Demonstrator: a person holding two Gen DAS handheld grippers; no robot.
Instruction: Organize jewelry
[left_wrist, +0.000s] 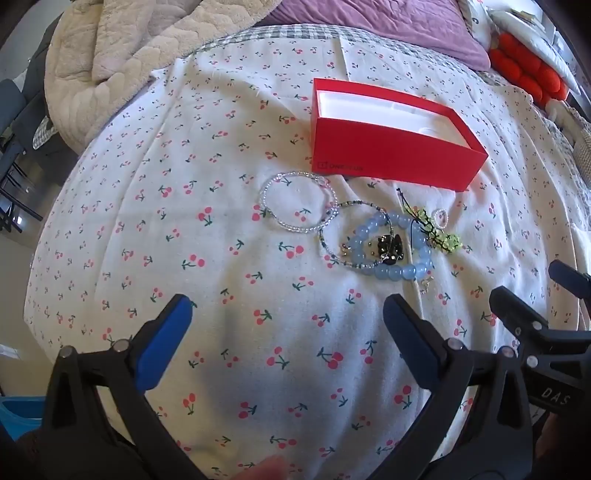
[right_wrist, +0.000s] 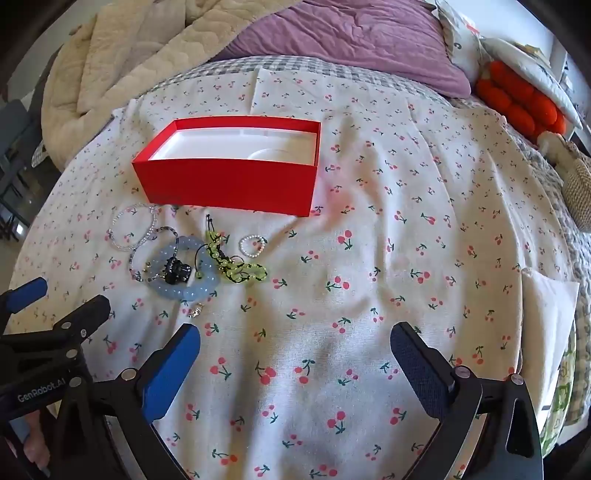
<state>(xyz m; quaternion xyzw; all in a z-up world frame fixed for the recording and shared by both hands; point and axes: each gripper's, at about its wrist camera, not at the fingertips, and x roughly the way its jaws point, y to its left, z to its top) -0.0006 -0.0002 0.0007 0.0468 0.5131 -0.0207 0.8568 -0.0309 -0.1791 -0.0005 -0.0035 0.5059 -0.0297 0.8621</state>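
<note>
An open red box (left_wrist: 391, 147) with a white empty inside lies on a cherry-print sheet; it also shows in the right wrist view (right_wrist: 229, 184). In front of it lies a jewelry pile: a clear bead bracelet (left_wrist: 297, 201) (right_wrist: 133, 230), a pale blue bead bracelet (left_wrist: 393, 245) (right_wrist: 184, 273), a black charm (left_wrist: 389, 249) (right_wrist: 177, 273), a green bead strand (left_wrist: 441, 232) (right_wrist: 236, 264) and a small pearl ring (left_wrist: 441, 218) (right_wrist: 253, 245). My left gripper (left_wrist: 288, 314) is open and empty, short of the pile. My right gripper (right_wrist: 295, 343) is open and empty, right of the pile.
The cherry-print sheet (right_wrist: 388, 258) covers a bed. A cream blanket (left_wrist: 122, 55) and a purple pillow (right_wrist: 351, 40) lie at the back. An orange cushion (right_wrist: 517, 99) sits at the back right. The bed's edge drops off at the left.
</note>
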